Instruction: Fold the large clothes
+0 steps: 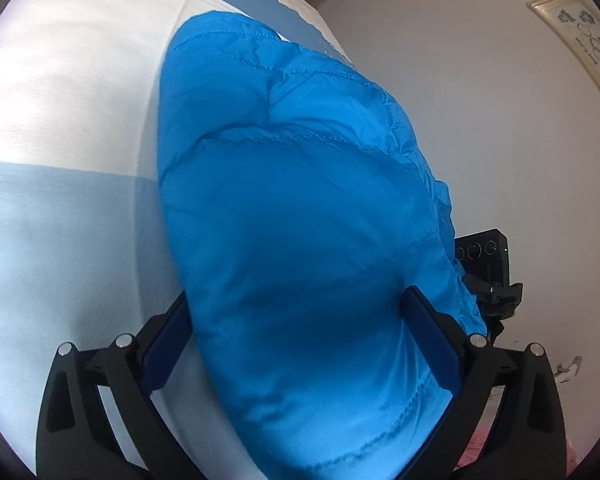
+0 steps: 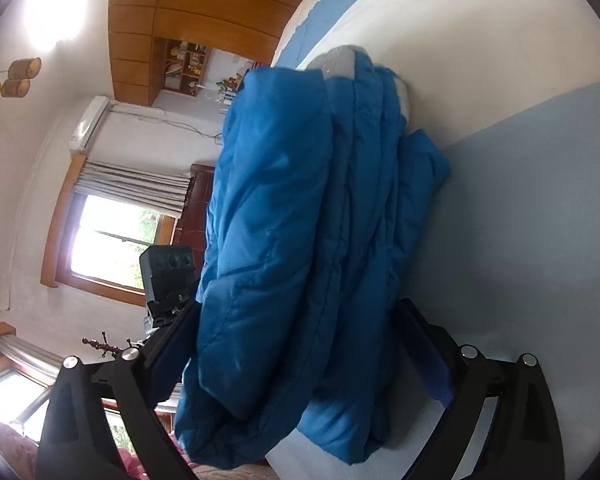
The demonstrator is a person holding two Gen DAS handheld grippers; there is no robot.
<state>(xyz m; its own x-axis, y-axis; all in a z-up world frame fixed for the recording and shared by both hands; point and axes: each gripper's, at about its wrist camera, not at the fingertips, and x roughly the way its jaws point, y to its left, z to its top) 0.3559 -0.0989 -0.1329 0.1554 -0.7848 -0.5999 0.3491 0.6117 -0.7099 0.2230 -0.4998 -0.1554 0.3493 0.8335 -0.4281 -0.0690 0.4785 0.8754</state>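
Both claws stood wide apart. Through the left wrist camera, the left gripper (image 1: 296, 340) had its two dark-blue pads spread to either side of one blue quilted jacket (image 1: 300, 184) — the cloth bulged between them, but whether either pad pressed on it could not be told. That jacket lay on a bedspread (image 1: 60, 128) of white and pale-blue bands, running from the near edge toward the far end. At the right, beyond the jacket's edge, one black camera unit (image 1: 484, 256) showed against a white wall.

Through the right wrist camera, the right gripper (image 2: 300, 344) was likewise spread — its two fingers flanked the same jacket (image 2: 300, 216), folded in several layers, grey lining showing at its far end. One window (image 2: 112, 240) and one wall air conditioner (image 2: 90, 122) stood at the left.
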